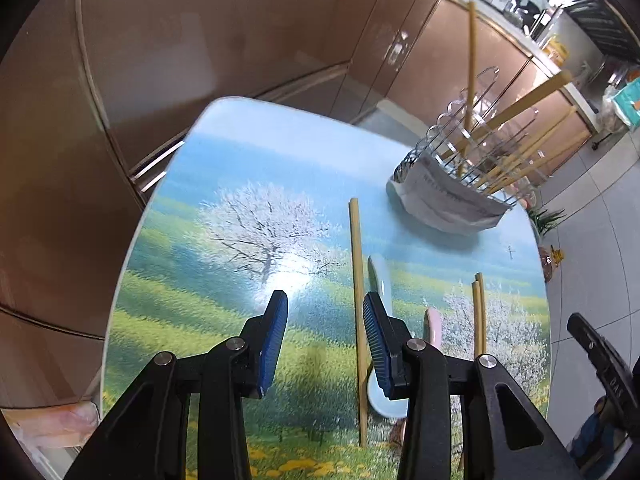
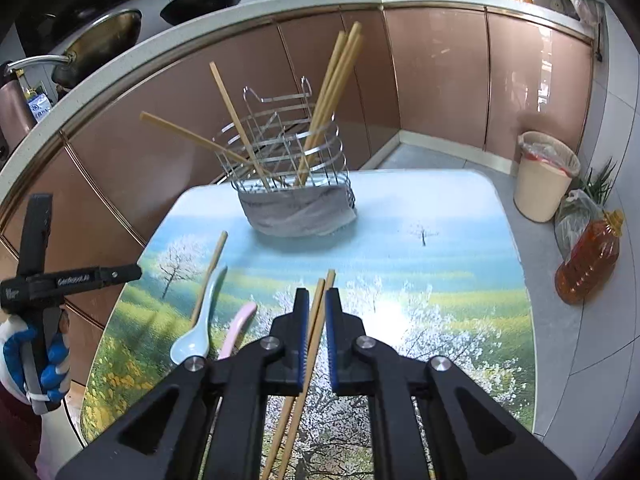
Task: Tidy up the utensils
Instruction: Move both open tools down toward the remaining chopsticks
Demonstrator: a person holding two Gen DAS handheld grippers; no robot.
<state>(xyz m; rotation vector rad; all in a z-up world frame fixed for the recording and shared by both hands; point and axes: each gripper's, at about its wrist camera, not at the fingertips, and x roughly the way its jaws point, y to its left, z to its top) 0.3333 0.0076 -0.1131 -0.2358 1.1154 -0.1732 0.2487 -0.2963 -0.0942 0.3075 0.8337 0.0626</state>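
My left gripper [image 1: 325,296] hangs open over the table with the landscape print [image 1: 224,264]. A single bamboo chopstick [image 1: 357,280] lies flat under its gap, close to the right finger. A light blue spoon [image 2: 200,328] and a pink spoon [image 2: 240,324] lie just right of that chopstick. My right gripper [image 2: 317,300] is shut above a pair of chopsticks [image 2: 320,292] that lie on the table; they show through the narrow slit between its pads. At the far end of the table a wire utensil holder [image 2: 288,152], wrapped in paper at its base, has several chopsticks standing in it.
Brown cabinet fronts [image 2: 436,80] curve around the far and left sides of the table. On the floor to the right stand a beige bin [image 2: 546,176], a bag of greens [image 2: 580,208] and an oil bottle [image 2: 590,256]. A gloved hand [image 2: 24,360] is at the left.
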